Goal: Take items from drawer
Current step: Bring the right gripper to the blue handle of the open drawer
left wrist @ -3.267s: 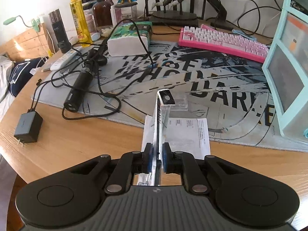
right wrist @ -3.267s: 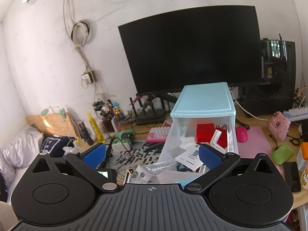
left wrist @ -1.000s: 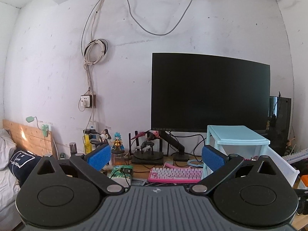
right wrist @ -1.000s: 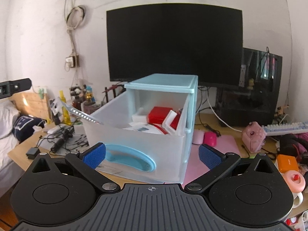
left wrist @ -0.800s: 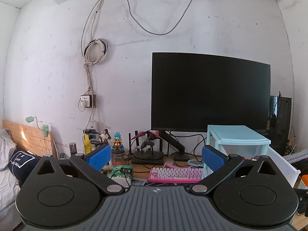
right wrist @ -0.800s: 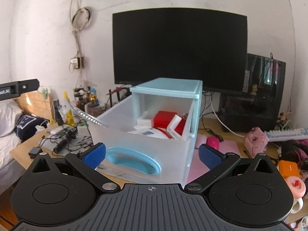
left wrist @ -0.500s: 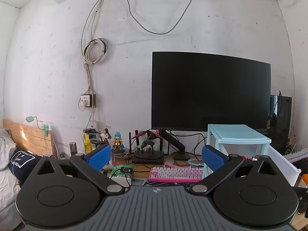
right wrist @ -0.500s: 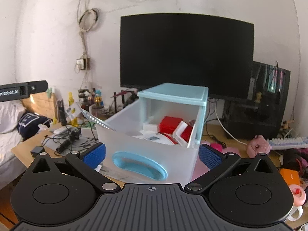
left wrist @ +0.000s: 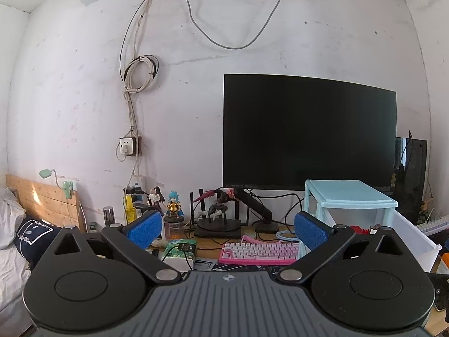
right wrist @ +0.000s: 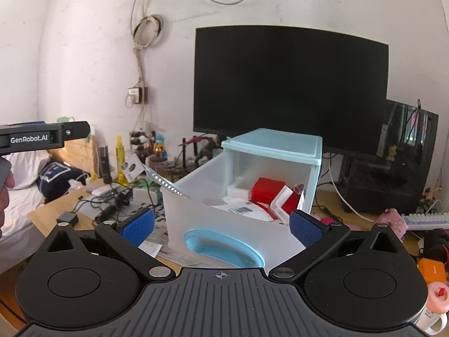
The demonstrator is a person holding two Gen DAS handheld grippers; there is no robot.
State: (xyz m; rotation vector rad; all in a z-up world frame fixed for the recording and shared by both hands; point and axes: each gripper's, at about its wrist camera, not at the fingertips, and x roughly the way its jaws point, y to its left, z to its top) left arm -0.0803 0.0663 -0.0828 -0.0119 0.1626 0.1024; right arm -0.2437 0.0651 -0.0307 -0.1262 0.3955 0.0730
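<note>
A pale blue drawer unit (right wrist: 273, 143) stands on the desk with its clear drawer (right wrist: 224, 224) pulled out. Inside lie a red box (right wrist: 263, 188), a red-and-white item (right wrist: 286, 202) and papers (right wrist: 241, 207). A clear blister pack (right wrist: 148, 174) leans against the drawer's left side. My right gripper (right wrist: 221, 229) is open and empty, just in front of the drawer's blue handle (right wrist: 223, 248). My left gripper (left wrist: 227, 229) is open and empty, held high and level; the drawer unit (left wrist: 350, 196) shows at its right.
A large black monitor (right wrist: 289, 90) stands behind the drawer. A pink keyboard (left wrist: 259, 252), figurines (left wrist: 174, 206), a tissue pack (left wrist: 179, 250), cables and a charger (right wrist: 67, 219) lie on the left of the desk. An orange box (right wrist: 430, 269) and a cup (right wrist: 433, 306) sit at right.
My left gripper has let go of the blister pack and risen level. My right gripper has come down in front of the drawer and drifted slightly left in the last second.
</note>
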